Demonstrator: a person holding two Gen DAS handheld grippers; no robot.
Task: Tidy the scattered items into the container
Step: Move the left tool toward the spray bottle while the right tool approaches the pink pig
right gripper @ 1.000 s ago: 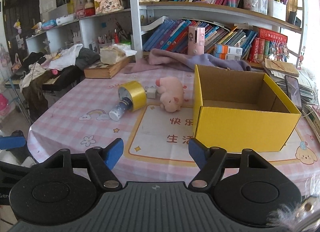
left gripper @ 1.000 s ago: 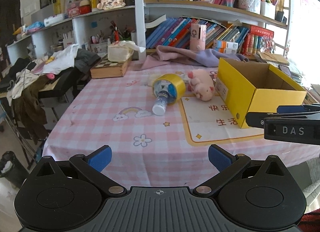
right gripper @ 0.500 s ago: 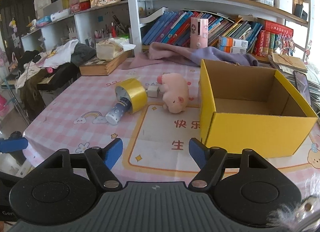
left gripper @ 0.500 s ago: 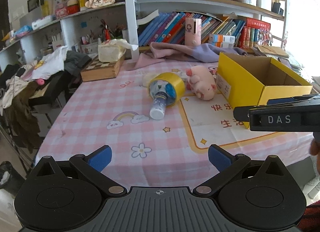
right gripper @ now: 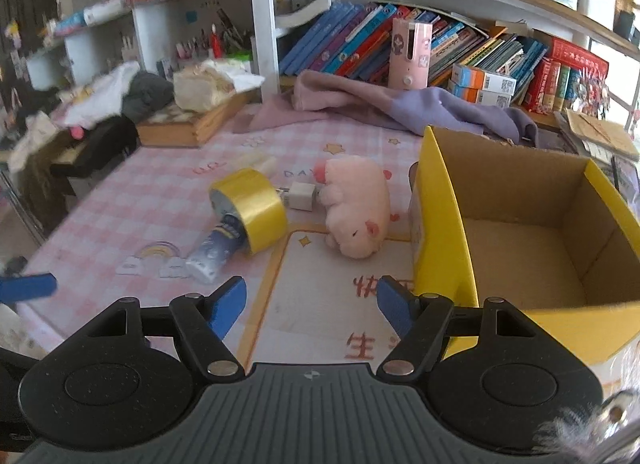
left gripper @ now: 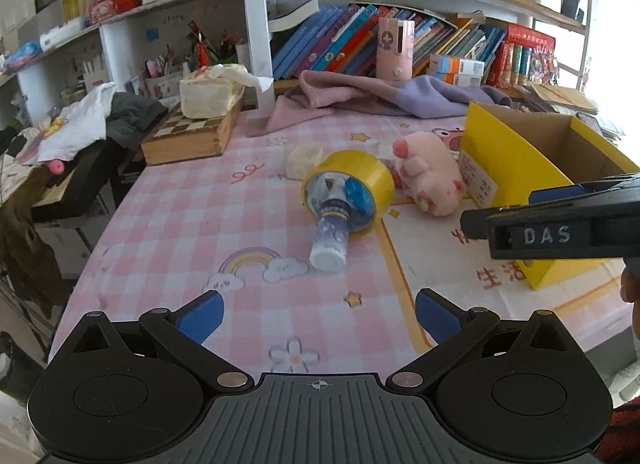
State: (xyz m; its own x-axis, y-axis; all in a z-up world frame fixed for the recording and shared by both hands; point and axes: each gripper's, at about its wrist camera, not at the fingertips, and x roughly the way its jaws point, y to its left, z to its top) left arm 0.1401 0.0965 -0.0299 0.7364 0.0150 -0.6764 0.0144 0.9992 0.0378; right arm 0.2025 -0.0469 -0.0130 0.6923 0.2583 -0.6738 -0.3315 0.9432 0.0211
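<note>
Left wrist view: my left gripper (left gripper: pixel 319 314) has come in closer over the pink checked tablecloth (left gripper: pixel 188 220) than it was a second ago, and the scattered things now look bigger and nearer. Its blue fingers (left gripper: pixel 201 313) stand wide apart with nothing between them. My right gripper (right gripper: pixel 312 306) has advanced too; its fingers are also apart and empty, and it shows from the side at the right edge of the left view. Nothing is picked up yet, so I judge the tidying is only at the approach.

The yellow cardboard box (right gripper: pixel 442 224) sits open and empty on the right of the table. Just left of it lies a pink plush pig (right gripper: pixel 354 210), close to the box wall. Next comes a small white charger plug (right gripper: pixel 301 196), then a roll of yellow tape (right gripper: pixel 252 208) on its side with a small bottle (left gripper: pixel 329 238) poking out of its core. A pale little pot (left gripper: pixel 303 160) sits behind the tape.

Behind lie a purple cloth (left gripper: pixel 384 94), a chessboard box (left gripper: pixel 188 134) with tissues on top, and crowded bookshelves. The bottle stuck through the tape may make either awkward to lift alone
</note>
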